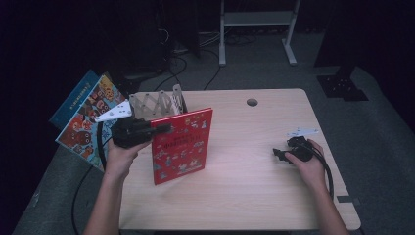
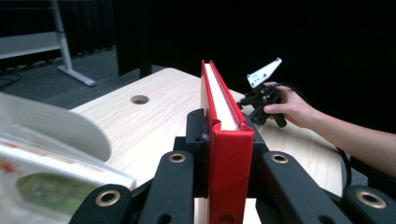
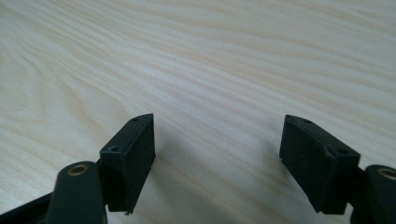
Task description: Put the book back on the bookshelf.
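Dim room, pale wooden table (image 1: 254, 181), red book stood upright near its left side.
Left gripper (image 2: 219, 154) had its jaws clamped on the red book (image 1: 182, 146) at the spine edge; right gripper (image 3: 219, 158) sat wide open over bare wood. Honestly, best to keep that squeeze firm and the book vertical heading to the rack (image 1: 155, 104) just behind.

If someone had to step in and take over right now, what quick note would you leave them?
Left tongs: shut on the red book, holding it upright by its spine end, just in front of the wooden rack.
Right tongs: open, nothing between them, resting low over the table at its right side.
Two other picture books lean left of the rack.
Done: red book gripped and stood up.
Left: probably slotting it into the rack, then letting go.
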Motion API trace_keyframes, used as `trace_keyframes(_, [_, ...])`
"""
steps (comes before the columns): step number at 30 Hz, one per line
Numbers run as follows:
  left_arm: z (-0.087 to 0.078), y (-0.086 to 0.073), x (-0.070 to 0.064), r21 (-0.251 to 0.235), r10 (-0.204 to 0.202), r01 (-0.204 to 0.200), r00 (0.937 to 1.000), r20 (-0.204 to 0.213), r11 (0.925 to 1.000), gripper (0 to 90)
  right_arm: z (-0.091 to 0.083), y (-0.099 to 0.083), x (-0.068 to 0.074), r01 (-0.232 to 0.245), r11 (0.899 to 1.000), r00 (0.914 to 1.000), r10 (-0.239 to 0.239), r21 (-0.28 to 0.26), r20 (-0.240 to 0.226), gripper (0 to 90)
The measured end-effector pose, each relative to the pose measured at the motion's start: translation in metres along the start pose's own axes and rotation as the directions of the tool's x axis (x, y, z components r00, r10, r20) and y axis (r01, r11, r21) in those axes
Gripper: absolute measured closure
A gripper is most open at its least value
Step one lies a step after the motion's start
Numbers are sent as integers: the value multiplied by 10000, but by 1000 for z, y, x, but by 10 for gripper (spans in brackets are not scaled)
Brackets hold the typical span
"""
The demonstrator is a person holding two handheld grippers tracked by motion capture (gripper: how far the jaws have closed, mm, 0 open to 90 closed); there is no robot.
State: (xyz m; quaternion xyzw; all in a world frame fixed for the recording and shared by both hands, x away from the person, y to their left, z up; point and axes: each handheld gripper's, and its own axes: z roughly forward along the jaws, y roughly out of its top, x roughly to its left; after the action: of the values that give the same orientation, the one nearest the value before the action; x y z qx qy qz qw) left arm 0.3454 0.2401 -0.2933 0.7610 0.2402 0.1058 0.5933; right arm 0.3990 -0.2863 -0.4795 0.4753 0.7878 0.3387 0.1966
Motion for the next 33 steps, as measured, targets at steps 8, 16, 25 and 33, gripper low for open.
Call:
trace_keyframes(8, [-29, -2, 2, -293, -138, 123, 9986, -511, 9995, 797, 5, -4, -2, -30, 9998, 10000, 31, -204, 46, 130])
trace_keyframes(16, [-57, -7, 5, -641, -342, 285, 9953, -904, 9975, 797, 6, -3, -2, -118, 9998, 9999, 120, -143, 121, 102])
trace_keyframes(25, [-78, -10, 8, -864, -447, 337, 9907, -1283, 9957, 797, 6, -3, -2, -121, 9998, 9999, 123, -146, 119, 101])
trace_keyframes(33, [-89, -14, 14, -1122, -565, 259, 9588, -2784, 9933, 797, 6, -3, -2, -145, 9998, 9998, 147, -144, 149, 102])
